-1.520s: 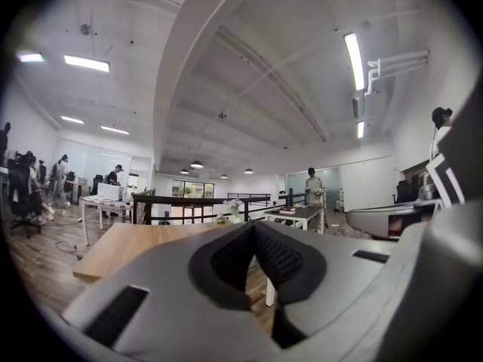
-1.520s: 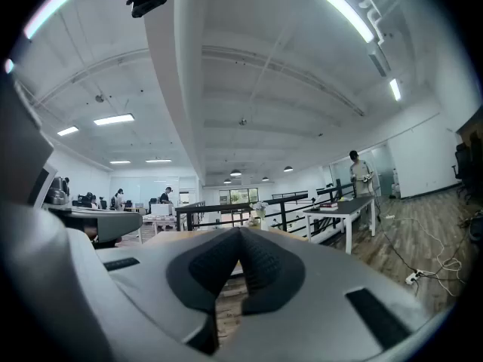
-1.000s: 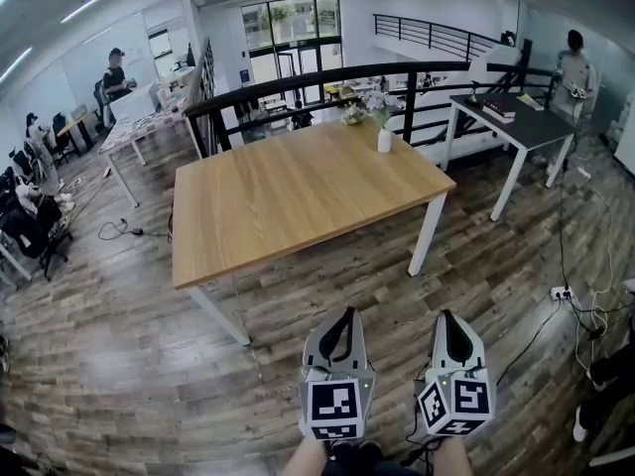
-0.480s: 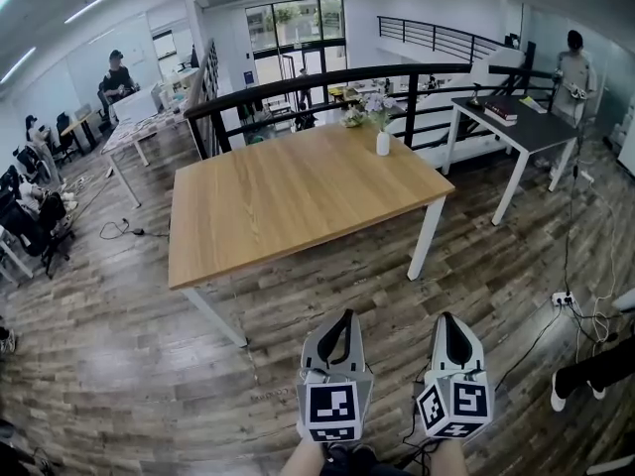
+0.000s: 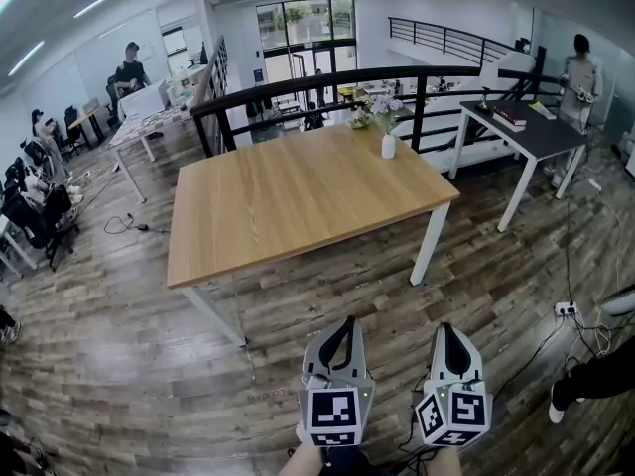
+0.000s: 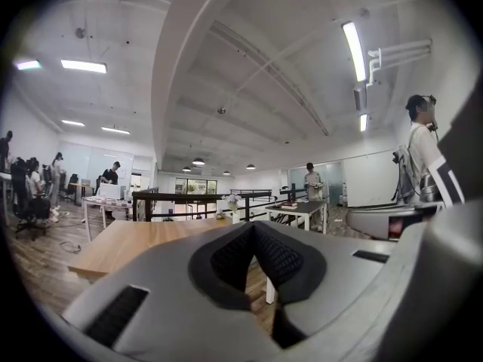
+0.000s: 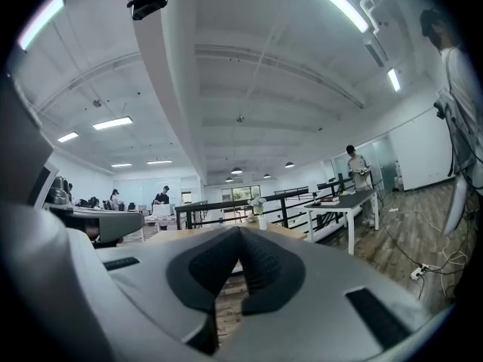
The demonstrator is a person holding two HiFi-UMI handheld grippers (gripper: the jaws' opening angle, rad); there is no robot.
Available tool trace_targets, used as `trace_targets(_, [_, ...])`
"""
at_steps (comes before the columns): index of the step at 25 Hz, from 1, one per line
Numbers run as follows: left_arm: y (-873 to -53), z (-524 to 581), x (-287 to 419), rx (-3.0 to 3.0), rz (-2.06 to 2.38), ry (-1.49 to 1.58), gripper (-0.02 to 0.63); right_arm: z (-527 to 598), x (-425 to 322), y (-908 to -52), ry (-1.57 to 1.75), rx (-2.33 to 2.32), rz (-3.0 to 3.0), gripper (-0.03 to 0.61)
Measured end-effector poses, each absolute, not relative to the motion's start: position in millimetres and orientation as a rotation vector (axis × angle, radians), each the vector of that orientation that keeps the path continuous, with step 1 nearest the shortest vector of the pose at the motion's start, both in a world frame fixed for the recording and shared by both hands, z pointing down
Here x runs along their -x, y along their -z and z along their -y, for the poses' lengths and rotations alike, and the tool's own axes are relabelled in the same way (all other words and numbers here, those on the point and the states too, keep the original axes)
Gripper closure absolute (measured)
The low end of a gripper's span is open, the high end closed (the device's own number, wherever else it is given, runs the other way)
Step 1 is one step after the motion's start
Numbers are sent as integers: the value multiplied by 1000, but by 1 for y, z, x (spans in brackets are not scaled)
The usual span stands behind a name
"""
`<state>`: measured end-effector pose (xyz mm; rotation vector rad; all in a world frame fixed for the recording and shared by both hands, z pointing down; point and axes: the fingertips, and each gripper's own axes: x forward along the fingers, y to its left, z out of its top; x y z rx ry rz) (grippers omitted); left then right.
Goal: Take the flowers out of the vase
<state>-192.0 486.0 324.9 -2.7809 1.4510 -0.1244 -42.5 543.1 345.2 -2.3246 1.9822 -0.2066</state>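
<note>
A small white vase [image 5: 388, 146] holding pale flowers [image 5: 383, 107] stands near the far right edge of the wooden table [image 5: 288, 201]. Both grippers hover low over the floor well in front of the table, far from the vase. My left gripper [image 5: 346, 321] and right gripper [image 5: 444, 328] are side by side, each shut with nothing between its jaws. In the left gripper view the left gripper [image 6: 253, 226] points level toward the table, with the flowers [image 6: 232, 198] tiny beyond it. In the right gripper view the vase [image 7: 259, 220] is small above the right gripper [image 7: 240, 231].
A dark desk [image 5: 531, 132] with books [image 5: 510, 115] stands at the right, a person [image 5: 578, 67] beside it. A black railing [image 5: 298, 79] runs behind the wooden table. Cables and a power strip [image 5: 566, 308] lie on the floor at the right. Office desks and people fill the far left.
Both grippers have sunk a little in the head view, still side by side and shut. The table and vase have shifted only slightly in the picture.
</note>
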Motion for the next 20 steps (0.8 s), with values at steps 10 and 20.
trace_targets(10, [-334, -440, 178, 2797, -1473, 131, 578, -499, 24, -355, 214, 2334, -1983, 572])
trace_targets(20, [-340, -349, 161, 2787, -1476, 138, 578, -410, 5, -359, 221, 2334, -1990, 572])
